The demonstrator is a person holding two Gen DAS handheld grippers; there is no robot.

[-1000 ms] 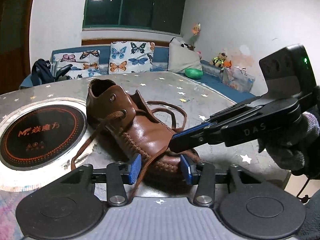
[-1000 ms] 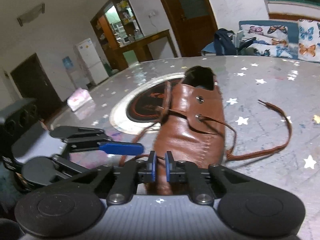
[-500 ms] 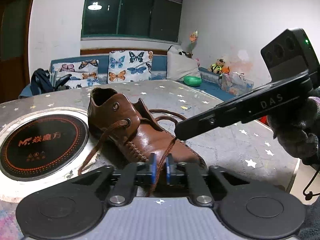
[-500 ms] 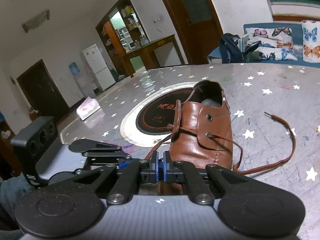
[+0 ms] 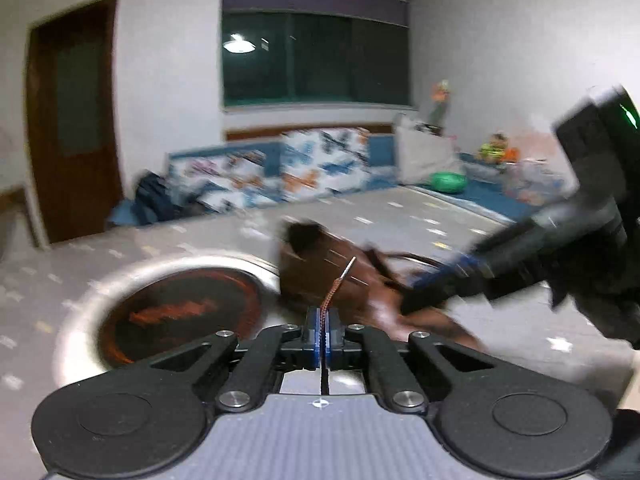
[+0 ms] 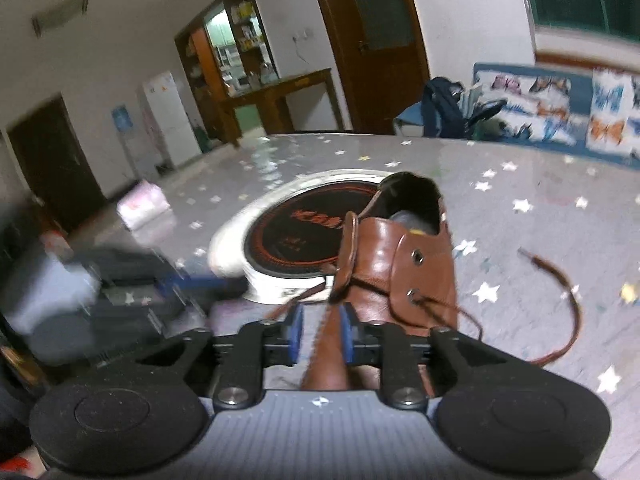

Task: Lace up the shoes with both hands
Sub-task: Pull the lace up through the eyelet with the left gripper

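Shoe (image 6: pixel 404 276) sits on the starred table (image 6: pixel 520 184), heel far, toe near your right tongs (image 6: pixel 320 336), just right of the round black plate (image 6: pixel 304 236) set into the tabletop.

Your left tongs (image 5: pixel 322 332) are clenched on one lace end (image 5: pixel 334 292); its clear tip pokes up past the pads, free and pointing at the shoe. That grip close to the tip keeps it stiff enough to aim at an eyelet. On the right flap, the far eyelet (image 6: pixel 418 257) is empty; the near one (image 6: pixel 412 293) carries lace.

Your right tongs stand released, pads apart, straddling the front of the shoe. Likely there to steady it or catch the lace; which, you can't settle from this.

The other lace end (image 6: pixel 560 292) lies loose on the table, right of the shoe.

Against half a second ago:
- Right tongs were pinched shut; now parted.
- Left tongs held the lace mid-length; now only a short tip shows beyond the pads, so the lace has run through.
- Left view is smeared, shoe farther off: you're moving fast.
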